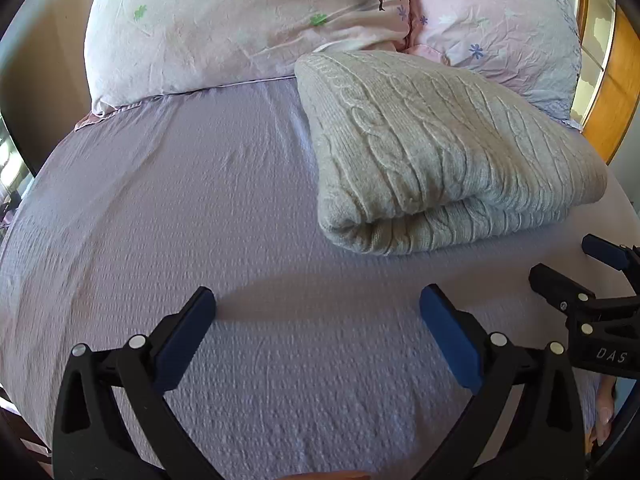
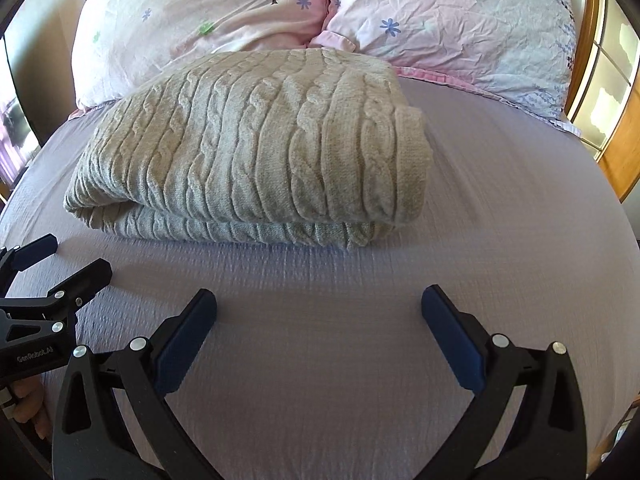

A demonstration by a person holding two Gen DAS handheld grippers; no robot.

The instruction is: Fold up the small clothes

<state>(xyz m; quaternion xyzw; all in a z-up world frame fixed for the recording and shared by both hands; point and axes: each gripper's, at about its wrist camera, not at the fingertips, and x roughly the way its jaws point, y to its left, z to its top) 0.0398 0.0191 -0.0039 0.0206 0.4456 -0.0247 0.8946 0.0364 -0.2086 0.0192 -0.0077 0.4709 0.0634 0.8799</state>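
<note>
A beige cable-knit sweater [image 1: 432, 152] lies folded into a thick stack on the lilac bed sheet [image 1: 180, 208], just in front of the pillows. It also shows in the right wrist view [image 2: 256, 152]. My left gripper [image 1: 318, 304] is open and empty above the bare sheet, short of the sweater and to its left. My right gripper [image 2: 319, 304] is open and empty above the sheet in front of the sweater. Each gripper shows at the edge of the other's view: the right one [image 1: 572, 268], the left one [image 2: 64, 260].
Two pink floral pillows [image 2: 200, 12] [image 2: 460, 20] lie behind the sweater at the head of the bed. A wooden window frame [image 2: 608, 120] stands at the right. The sheet [image 2: 500, 208] spreads to the right of the sweater.
</note>
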